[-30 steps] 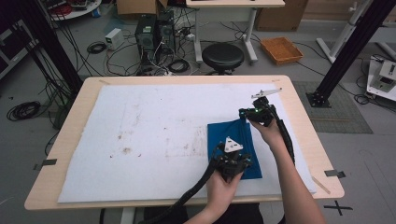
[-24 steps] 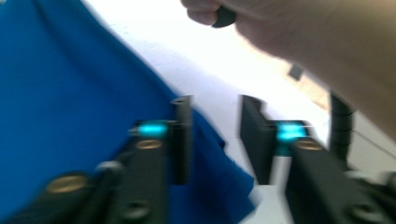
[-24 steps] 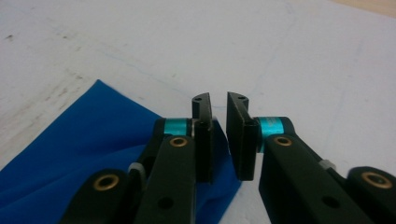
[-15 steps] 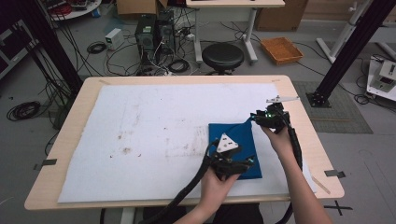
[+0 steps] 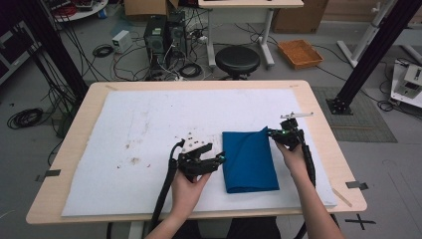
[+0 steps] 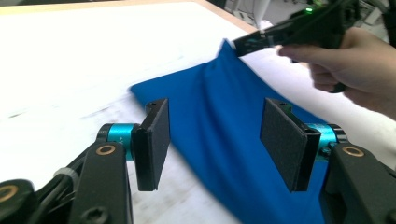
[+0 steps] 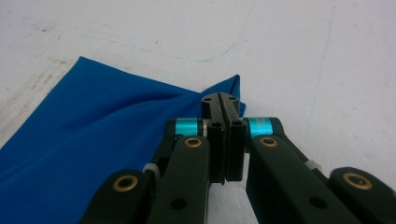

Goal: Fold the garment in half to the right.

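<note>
A blue cloth (image 5: 249,159) lies folded on the white mat, right of centre. My right gripper (image 5: 272,133) is shut on the cloth's far right corner (image 7: 232,93) and holds it lifted a little off the mat. In the left gripper view that pinched corner (image 6: 229,46) rises to a peak. My left gripper (image 5: 218,158) stands open just left of the cloth's left edge, low over the mat. Its two pads (image 6: 154,135) are wide apart with nothing between them, and the cloth (image 6: 224,121) lies beyond them.
The white mat (image 5: 149,129) covers most of the wooden table (image 5: 69,149) and carries brown stains left of centre. Behind the table are a black stool (image 5: 237,60), cables, computer towers and an orange tray (image 5: 300,53) on the floor.
The left gripper has come off the cloth and moved left, now open beside it. The right gripper has pulled the corner rightward, and the cloth is spread wider.
</note>
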A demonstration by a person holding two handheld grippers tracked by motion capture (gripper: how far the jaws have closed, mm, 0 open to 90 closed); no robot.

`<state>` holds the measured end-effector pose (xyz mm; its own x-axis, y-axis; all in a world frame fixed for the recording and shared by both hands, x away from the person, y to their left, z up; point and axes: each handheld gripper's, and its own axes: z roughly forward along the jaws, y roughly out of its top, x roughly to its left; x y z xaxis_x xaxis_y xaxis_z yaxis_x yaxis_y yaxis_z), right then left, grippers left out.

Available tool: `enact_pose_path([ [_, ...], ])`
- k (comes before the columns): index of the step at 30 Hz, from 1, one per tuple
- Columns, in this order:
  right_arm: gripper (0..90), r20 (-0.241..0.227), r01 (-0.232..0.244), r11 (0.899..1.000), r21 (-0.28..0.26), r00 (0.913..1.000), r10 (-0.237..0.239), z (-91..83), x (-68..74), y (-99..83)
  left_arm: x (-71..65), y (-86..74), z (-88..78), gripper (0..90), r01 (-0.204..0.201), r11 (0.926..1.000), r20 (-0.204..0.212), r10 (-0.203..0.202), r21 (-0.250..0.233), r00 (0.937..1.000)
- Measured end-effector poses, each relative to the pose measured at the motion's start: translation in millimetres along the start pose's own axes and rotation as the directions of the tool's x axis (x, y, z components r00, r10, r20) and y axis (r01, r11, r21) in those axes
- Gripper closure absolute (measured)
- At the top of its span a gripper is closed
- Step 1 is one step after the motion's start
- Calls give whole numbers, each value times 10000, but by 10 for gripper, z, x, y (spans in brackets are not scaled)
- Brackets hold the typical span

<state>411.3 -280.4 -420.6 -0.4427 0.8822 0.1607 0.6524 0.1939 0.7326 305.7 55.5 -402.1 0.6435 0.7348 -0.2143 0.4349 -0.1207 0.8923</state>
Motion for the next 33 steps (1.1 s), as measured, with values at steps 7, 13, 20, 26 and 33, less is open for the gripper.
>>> enact_pose_path([
  [7, 900, 340, -296, 9992, -282, 9990, 306, -63, -79, -89, 129, -81, -116, 429, 36, 9999, -394, -32, 117, 9992],
  [13, 785, 698, -495, 9977, -468, 9962, 527, -94, -88, -90, 205, -71, -50, 428, 196, 9997, -672, -188, 113, 9976],
  [20, 747, -282, 327, 9950, -939, 9990, -355, -53, 134, 146, 269, -69, 2, 427, 336, 9991, -864, -311, 274, 9958],
  [26, 724, -1031, 1401, 9878, 683, 9858, -1327, 356, 386, 329, 273, -91, -89, 427, 305, 9991, -715, -284, 286, 9970],
  [33, 900, -1049, 1955, 9646, 1772, 9782, -1790, 629, 563, 371, 338, -128, -161, 427, 609, 9978, -552, -594, 259, 9967],
])
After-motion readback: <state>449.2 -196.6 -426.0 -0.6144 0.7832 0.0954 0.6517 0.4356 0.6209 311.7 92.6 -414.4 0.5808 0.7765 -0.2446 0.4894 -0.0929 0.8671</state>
